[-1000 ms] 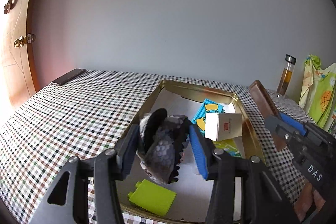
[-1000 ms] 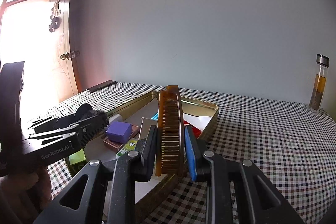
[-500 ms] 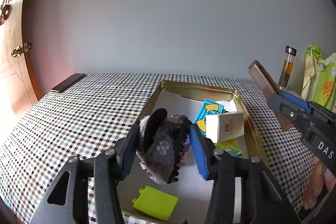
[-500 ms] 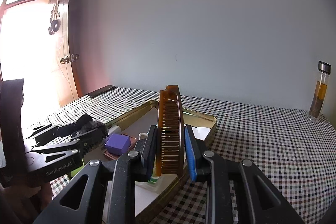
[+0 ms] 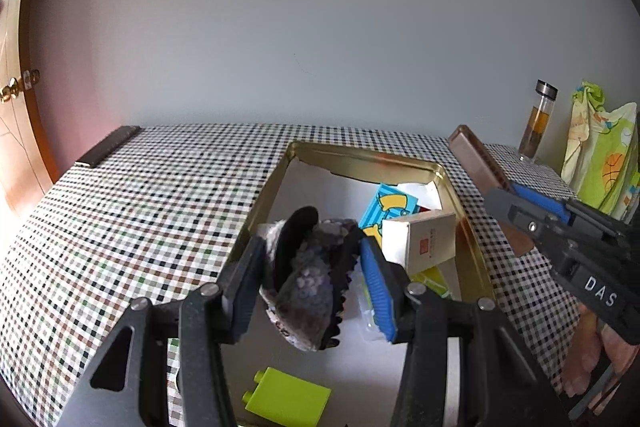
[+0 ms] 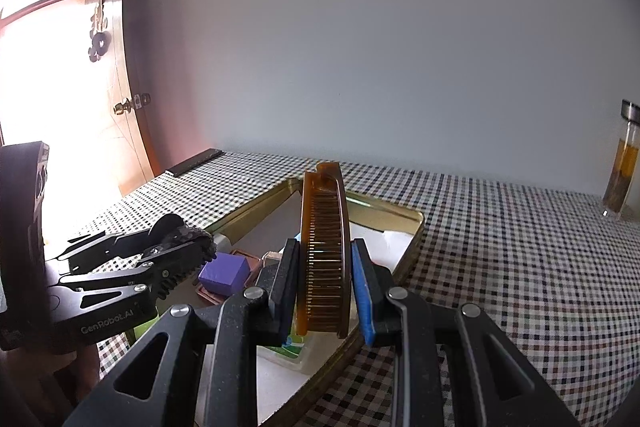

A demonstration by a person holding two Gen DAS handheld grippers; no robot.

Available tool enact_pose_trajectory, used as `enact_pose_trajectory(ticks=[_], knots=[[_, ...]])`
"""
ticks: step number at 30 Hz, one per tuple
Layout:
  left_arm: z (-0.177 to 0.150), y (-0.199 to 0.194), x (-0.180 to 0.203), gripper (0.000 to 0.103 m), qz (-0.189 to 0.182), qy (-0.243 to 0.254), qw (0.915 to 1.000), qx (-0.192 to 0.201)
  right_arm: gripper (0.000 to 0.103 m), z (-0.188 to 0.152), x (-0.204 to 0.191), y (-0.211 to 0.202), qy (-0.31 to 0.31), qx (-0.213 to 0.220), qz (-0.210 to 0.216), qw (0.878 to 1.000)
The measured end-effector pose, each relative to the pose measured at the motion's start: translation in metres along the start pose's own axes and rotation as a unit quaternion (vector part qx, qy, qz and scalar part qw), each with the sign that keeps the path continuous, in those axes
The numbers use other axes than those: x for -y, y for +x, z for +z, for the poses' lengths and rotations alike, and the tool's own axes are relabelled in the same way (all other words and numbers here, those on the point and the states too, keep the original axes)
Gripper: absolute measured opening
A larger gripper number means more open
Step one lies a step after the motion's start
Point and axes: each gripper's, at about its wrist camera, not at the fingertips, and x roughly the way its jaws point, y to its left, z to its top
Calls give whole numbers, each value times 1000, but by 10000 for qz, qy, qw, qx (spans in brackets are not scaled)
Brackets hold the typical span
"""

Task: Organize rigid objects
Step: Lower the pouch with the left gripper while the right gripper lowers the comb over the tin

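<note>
A grey, sequin-covered hair claw clip [image 5: 308, 283] is held between the fingers of the left gripper [image 5: 316, 291], above the near half of a gold metal tin [image 5: 360, 163] that stands on the checked table [image 5: 140, 211]. A brown comb [image 6: 323, 255] is clamped on edge, teeth facing the camera, between the nearly closed fingers of the right gripper [image 6: 326, 287], above the near right rim of the same tin. Nearest in the tin, a lime-green block [image 5: 288, 397] is seen lying on the white lining; just past the clip a white box [image 5: 420, 241] is seen propped upright, with a blue and yellow box [image 5: 386, 205] behind it. In the right wrist view a purple block [image 6: 224, 273] is seen resting on a flat reddish thing, just beside the left gripper's tip. Further back, a dark flat bar [image 5: 108, 147] lies at the table's far left edge, and a glass bottle with amber liquid [image 5: 538, 121] stands at the far right, by the pale wall [image 5: 320, 27].
</note>
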Motion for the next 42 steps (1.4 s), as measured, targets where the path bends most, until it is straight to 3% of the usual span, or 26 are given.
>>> enact_pose_trajectory(ticks=[10,17,29,42], knots=[[-2,1,2,48,205,164,9996,60,28,-11,-9,16,-71,-246,120,9996],[2,12,1,48,102,138,9998,-87,28,-17,-7,30,-53,-412,116,9991],[6,25,4,48,128,239,9994,-217,28,-3,-2,75,-219,-879,-65,9959],[5,23,11,48,-16,285,9991,-299,28,-7,-1,55,-207,-1059,63,9941]])
